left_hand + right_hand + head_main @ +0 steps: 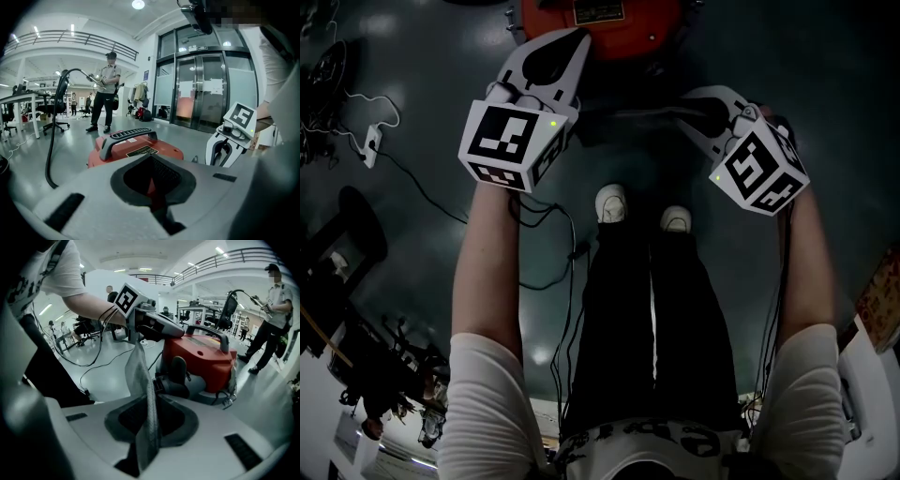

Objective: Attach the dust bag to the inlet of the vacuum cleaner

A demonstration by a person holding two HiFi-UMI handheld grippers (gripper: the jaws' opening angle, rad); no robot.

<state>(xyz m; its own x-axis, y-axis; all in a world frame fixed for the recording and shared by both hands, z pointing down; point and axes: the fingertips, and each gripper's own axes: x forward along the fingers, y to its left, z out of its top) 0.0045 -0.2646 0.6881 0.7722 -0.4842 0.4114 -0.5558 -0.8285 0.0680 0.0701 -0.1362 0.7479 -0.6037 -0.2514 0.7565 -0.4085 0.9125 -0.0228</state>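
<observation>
Right gripper [698, 105] is clamped on the dust bag [142, 390], pinching a thin edge of grey mesh that stands up out of its jaws; left gripper [565, 45] hovers over the red vacuum cleaner [201, 357] with jaws drawn together and nothing seen between them; so the bag hangs on one pinch alone. The bag is up in the air, near the vacuum cleaner on the floor [441, 94] but apart from it; it is not on the inlet [177, 367], which looks to be the dark port low on the near side of the red body.

Now the dangers. That pinch takes only a narrow strip of limp fabric; a sideways tug against the port could pull the mesh out of the jaws and drop the bag. The fabric shows edge-on and folded, its mouth not visible; pushed in like this it would likely crumple against the inlet rather than seat round it. The left gripper cannot help spread the mouth until its jaws part. The cables [546, 246] trail close by the person's legs; a snag there could jerk a gripper off line. The hose [50, 140] runs off to a second person [107, 84] holding the wand; a pull from that end could shift the vacuum cleaner just as the bag meets the port.
</observation>
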